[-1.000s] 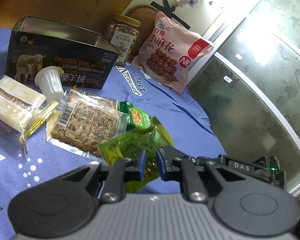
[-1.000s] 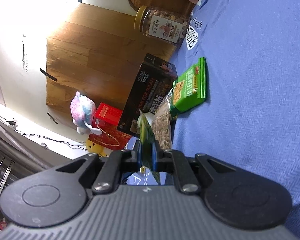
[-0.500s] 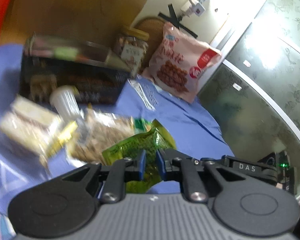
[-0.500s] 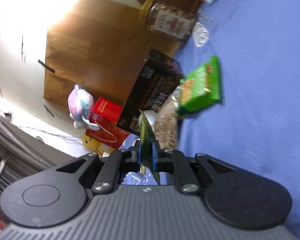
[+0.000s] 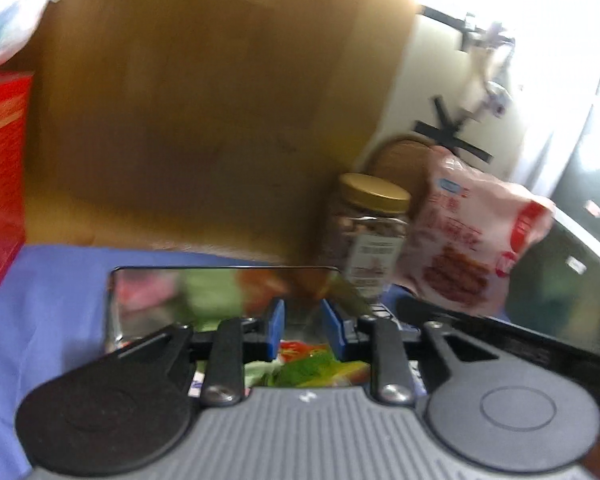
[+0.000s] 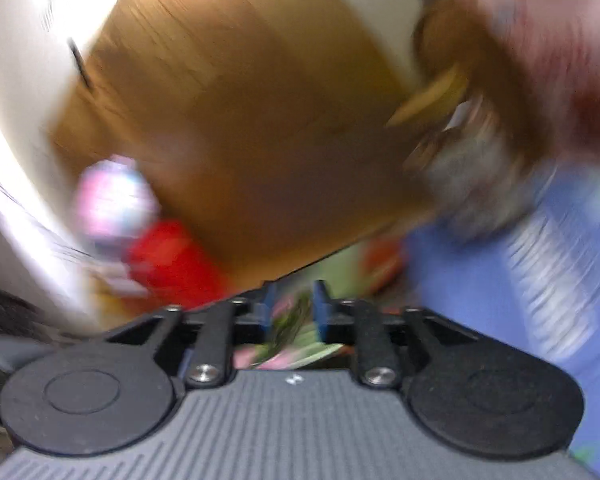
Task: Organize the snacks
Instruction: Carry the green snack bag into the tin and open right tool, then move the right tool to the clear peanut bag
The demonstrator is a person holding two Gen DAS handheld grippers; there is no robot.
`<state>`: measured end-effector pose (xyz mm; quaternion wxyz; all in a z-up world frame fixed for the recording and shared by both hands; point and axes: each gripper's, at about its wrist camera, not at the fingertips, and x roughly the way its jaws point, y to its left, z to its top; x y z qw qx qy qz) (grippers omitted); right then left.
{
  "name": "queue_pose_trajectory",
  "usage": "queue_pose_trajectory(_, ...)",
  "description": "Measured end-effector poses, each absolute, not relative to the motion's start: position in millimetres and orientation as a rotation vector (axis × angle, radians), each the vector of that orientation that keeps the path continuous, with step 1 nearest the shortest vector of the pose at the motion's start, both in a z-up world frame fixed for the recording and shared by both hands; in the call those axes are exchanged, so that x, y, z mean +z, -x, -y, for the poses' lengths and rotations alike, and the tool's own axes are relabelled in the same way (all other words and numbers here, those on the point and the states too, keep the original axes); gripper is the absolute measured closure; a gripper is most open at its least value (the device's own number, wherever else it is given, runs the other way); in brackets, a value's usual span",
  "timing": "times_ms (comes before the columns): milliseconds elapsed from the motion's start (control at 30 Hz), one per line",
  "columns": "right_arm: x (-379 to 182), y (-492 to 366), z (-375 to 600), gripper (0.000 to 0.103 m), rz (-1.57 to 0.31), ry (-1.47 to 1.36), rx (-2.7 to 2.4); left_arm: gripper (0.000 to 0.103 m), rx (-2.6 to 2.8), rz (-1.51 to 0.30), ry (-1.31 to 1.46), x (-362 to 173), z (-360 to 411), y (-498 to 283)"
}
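left gripper (image 5: 302,322): over the open tin box (image 5: 112,304), jaws just been opening, narrow gap, nothing pinched | right gripper (image 6: 290,312): jaws just been opening too, green snack packet (image 6: 296,320) loose between pads | packet down in the tin with other snacks | nut jar (image 5: 370,232), pink bag (image 5: 472,240) behind on blue cloth (image 5: 40,300) | right view super blurry

Shiny metal tin (image 5: 148,292); blue cloth (image 5: 52,288); wood panel (image 5: 204,112).

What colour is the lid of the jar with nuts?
Gold; the lid of the jar shows best in the left wrist view.
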<state>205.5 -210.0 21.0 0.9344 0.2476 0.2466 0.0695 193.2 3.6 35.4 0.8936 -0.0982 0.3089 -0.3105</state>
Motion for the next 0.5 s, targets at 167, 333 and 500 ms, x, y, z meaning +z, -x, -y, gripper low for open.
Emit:
queue_pose_trajectory(167,6.4,-154.5,236.6,0.071,-0.457,-0.558,0.156,0.081,-0.754,-0.637,0.314,27.1,-39.0,-163.8)
queue_pose_trajectory(333,-32.0,-93.0,238.4,0.071,-0.511,-0.621,0.145,0.08,-0.885,-0.644,0.238,14.6,-35.4,-112.6)
queue_pose_trajectory(500,-47.4,-57.8,224.1,0.071,-0.566,-0.627,0.121,0.08,-0.91,-0.729,0.14,-7.1,-17.8,-86.7)
